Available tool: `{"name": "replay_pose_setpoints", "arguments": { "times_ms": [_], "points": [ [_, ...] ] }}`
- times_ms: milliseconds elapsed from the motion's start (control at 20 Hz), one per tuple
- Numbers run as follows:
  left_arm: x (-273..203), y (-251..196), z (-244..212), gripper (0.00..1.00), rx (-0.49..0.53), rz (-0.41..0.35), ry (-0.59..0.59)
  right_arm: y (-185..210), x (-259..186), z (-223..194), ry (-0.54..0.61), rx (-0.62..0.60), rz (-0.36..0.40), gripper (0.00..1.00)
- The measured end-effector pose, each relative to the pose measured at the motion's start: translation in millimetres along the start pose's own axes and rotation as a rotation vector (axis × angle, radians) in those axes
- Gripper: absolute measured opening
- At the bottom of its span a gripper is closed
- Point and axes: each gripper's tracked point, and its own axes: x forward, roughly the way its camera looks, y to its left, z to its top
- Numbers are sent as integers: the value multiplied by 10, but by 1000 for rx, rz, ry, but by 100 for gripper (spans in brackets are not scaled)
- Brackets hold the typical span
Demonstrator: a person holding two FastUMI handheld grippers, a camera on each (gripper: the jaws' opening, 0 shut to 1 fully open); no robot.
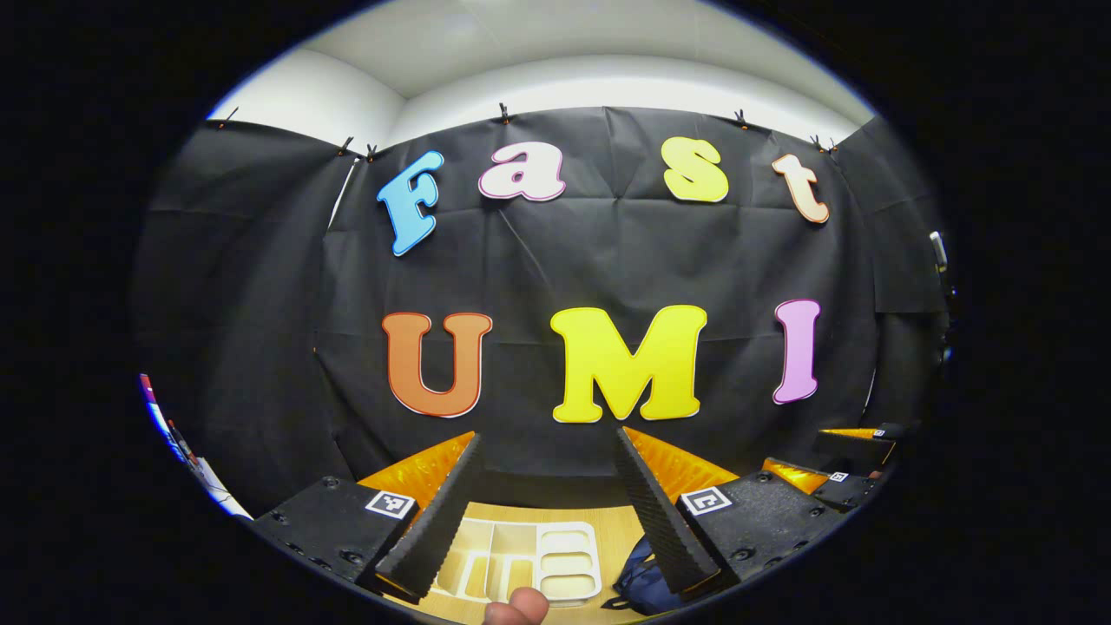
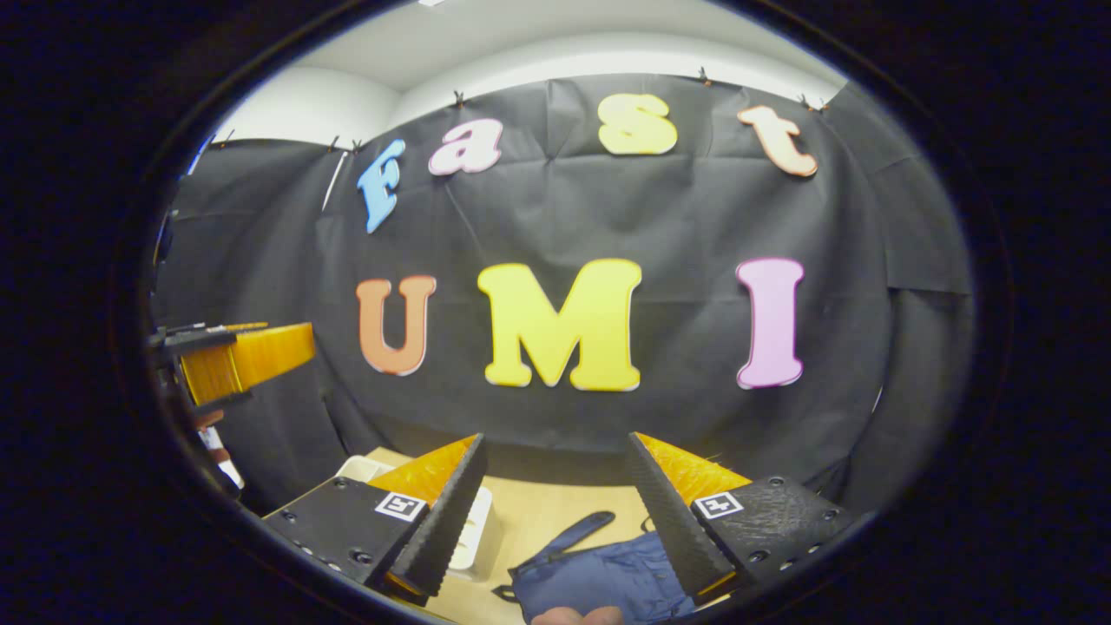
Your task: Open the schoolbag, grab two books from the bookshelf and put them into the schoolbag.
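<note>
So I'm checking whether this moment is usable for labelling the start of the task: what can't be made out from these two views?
- Schoolbag: cut by the right gripper view's lower edge and crossed by the right claw; zip state unreadable.
- In the left gripper view, the bag is a sliver behind the left claw.
- White tray: its near end is cut by that view's bottom edge and a fingertip.
- Other claw: cut at the left edge.

Both views face the booth wall from above the table (image 1: 608, 529).
</note>
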Motion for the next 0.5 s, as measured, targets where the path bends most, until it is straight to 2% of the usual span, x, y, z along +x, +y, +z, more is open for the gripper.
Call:
{"name": "replay_pose_setpoints", "arguments": {
  "times_ms": [50, 100, 200, 250, 300, 400, 450, 500],
  "points": [
    [-34, -14, 24, 100, -11, -5, -4, 23, -49, 107, -40, 2, -6, 96],
    [-58, -28, 24, 94, -22, -12, -5, 31, -94, 184, -74, -5, -12, 96],
    [-109, -24, 22, 100, -36, -20, -6, 55, -204, 269, -116, -25, -26, 95],
    [-141, -27, 9, 89, -43, -27, -7, 66, -264, 301, -126, -17, -32, 94],
    [-163, -32, -19, 96, -55, -32, -3, 77, -292, 318, -132, -5, -37, 93],
    [-220, -6, -84, 96, -71, -32, 8, 60, -343, 346, -147, -17, -53, 96],
    [-257, -8, -95, 100, -67, -31, 9, 93, -375, 335, -154, -28, -50, 95],
    [-274, 5, -101, 96, -50, -27, 5, 121, -380, 322, -162, -40, -46, 93]
  ]
}}
